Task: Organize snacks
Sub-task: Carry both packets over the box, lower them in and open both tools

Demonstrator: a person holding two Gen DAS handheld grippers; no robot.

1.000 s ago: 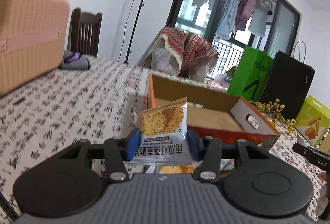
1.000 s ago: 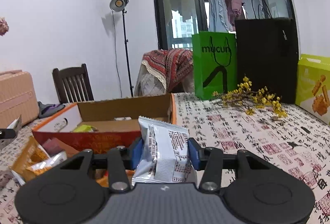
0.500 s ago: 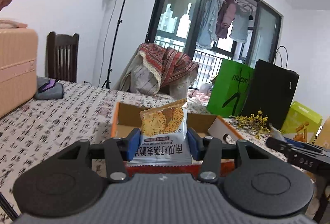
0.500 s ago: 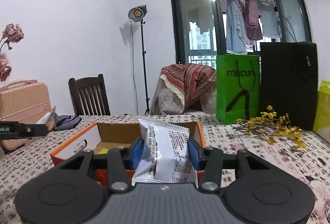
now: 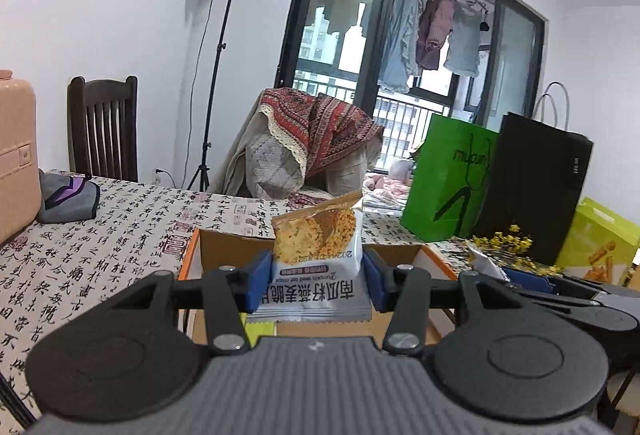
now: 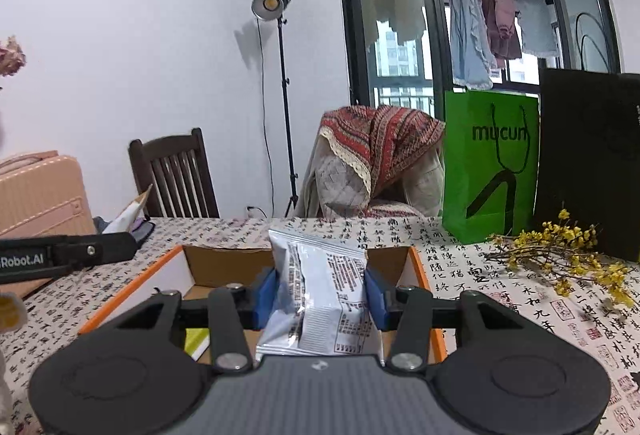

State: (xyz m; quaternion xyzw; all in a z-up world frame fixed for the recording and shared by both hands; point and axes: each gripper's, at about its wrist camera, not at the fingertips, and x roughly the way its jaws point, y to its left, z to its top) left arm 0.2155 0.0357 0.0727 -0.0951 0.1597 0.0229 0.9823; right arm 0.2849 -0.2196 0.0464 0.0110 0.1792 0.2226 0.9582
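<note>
My left gripper (image 5: 316,285) is shut on a white and orange oat-crisp snack packet (image 5: 318,255), held upright over the near end of an orange-edged cardboard box (image 5: 236,247). My right gripper (image 6: 320,295) is shut on a silvery white snack packet (image 6: 324,291) with its printed back facing me, above the same box (image 6: 416,263). A yellow-green packet (image 6: 197,341) lies inside the box. The right gripper shows at the right edge of the left wrist view (image 5: 560,285); the left one shows at the left of the right wrist view (image 6: 68,255).
The table wears a calligraphy-print cloth (image 5: 100,235). A green bag (image 6: 490,163), a black bag (image 6: 588,159) and yellow flowers (image 6: 568,255) stand at the back right. A pink suitcase (image 6: 40,191) and a grey pouch (image 5: 68,201) sit left. A chair (image 5: 102,127) stands behind.
Both grippers rose and moved over the box with their packets still gripped. The loose snack pile near the box has dropped out of view.
</note>
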